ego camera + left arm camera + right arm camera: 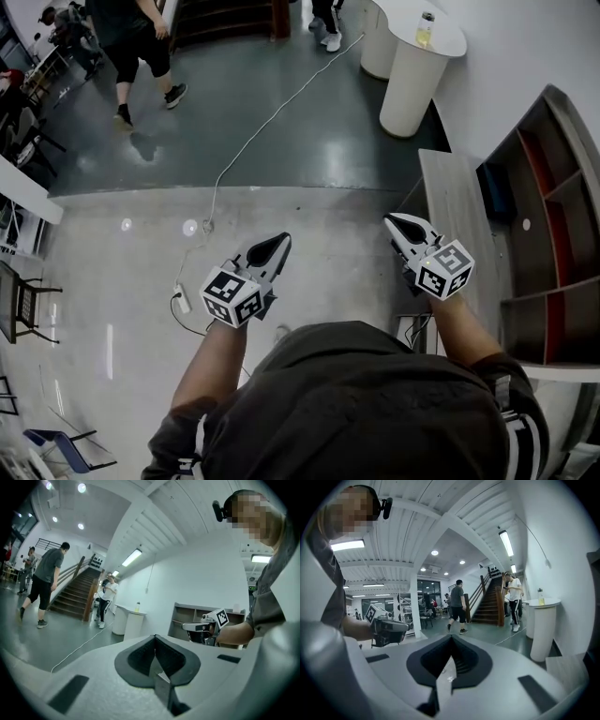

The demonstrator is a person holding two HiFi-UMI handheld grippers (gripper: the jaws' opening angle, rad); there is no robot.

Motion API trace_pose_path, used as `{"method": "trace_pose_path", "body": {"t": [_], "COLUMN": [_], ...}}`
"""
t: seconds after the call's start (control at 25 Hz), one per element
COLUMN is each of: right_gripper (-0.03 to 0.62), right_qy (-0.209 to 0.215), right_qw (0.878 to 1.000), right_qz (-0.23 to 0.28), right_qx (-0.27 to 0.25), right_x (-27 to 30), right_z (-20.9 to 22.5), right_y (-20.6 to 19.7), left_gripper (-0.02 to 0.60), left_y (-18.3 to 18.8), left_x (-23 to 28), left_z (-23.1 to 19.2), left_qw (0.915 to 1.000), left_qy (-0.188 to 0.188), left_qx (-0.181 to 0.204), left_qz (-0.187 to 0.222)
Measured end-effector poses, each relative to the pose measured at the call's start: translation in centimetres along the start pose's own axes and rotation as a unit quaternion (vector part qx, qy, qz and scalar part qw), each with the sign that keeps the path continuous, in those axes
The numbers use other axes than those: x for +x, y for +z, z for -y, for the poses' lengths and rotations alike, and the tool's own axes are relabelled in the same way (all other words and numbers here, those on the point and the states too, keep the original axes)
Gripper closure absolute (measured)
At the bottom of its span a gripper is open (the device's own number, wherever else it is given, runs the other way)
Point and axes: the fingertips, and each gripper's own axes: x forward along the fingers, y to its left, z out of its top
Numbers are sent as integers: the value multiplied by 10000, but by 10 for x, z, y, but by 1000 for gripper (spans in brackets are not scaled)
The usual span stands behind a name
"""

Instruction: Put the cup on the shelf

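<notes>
No cup is clearly in view. A small white round thing lies on the grey shelf unit at the right; I cannot tell what it is. The left gripper view shows a pale object on top of that shelf. My left gripper is held over the floor, shut and empty, its jaws meeting at a point. To its right, my right gripper is also shut with nothing in it, beside the wooden counter. Each gripper shows in the other's view: the right, the left.
A white round stand with a yellow bottle is beyond the counter. A white cable runs across the floor to a power strip. People walk at the far left near the stairs. Chairs stand at the left edge.
</notes>
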Motion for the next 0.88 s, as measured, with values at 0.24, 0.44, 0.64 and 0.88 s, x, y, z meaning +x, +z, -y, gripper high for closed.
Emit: {"method": "trace_pose_path", "body": {"t": [0.24,0.44,0.64,0.88], "right_gripper": [603,603,603,603], "right_qy": [-69,-114,-111,-87], "right_qw": [10000,9999,9999,9999], "right_qz": [36,42,38,7], "right_qx": [-4,1,-63,-123], "right_x": [-8,-15,-17,-19], "right_z": [2,6,3,2], "right_y": [-1,-2,-1,-1], "left_gripper": [575,575,575,575], "left_y": [-1,1,4,2], "left_x": [7,13,12,14], "left_z": [7,14,15,17], "left_qw": [9999,9999,9998,9998], "left_qy": [-101,-157,-194,-206], "left_qx": [-8,19,26,1], "left_qz": [-14,14,20,14]}}
